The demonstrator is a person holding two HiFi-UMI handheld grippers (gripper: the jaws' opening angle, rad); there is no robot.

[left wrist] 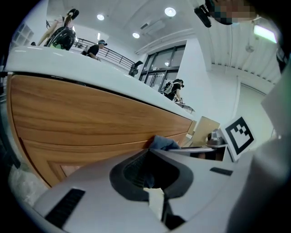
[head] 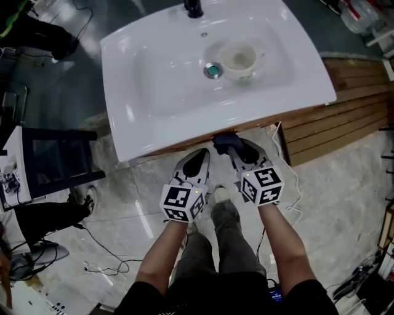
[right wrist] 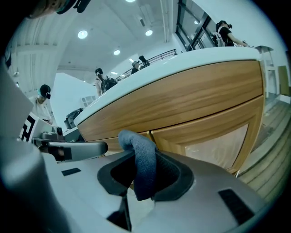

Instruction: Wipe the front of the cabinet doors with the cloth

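Marble-look floor tiles (head: 141, 215) fill the lower half of the head view, with a strip of wooden decking (head: 345, 117) at the right edge. Above them, a white sink top (head: 141, 117) spans the upper middle of the frame, its dark faucet (head: 193, 8) at the top edge. The wooden cabinet (right wrist: 191, 100) under it fills the upper half of both gripper views. It shows a broad band of wood below the white rim, and under that the cabinet doors (right wrist: 204, 141) with paler inset panels.

A dark chair (head: 58, 163) stands at the left of the head view. The person's forearms and legs rise from the bottom centre.

Both grippers point at the cabinet front just under the sink's near edge, side by side. The left gripper (head: 205, 154) has its jaws drawn together so the tips meet, with nothing seen clamped between them. The right gripper (head: 233, 151) is closed on the dark blue cloth (right wrist: 143, 159). The cloth stands up between its jaws and curls over at the top, right at the wood near the seam between two doors. From the head view it is a small dark bunch at that gripper's tip, tucked under the sink rim.

In the basin, a pale cup (head: 237, 59) sits just beside the round drain (head: 212, 70).
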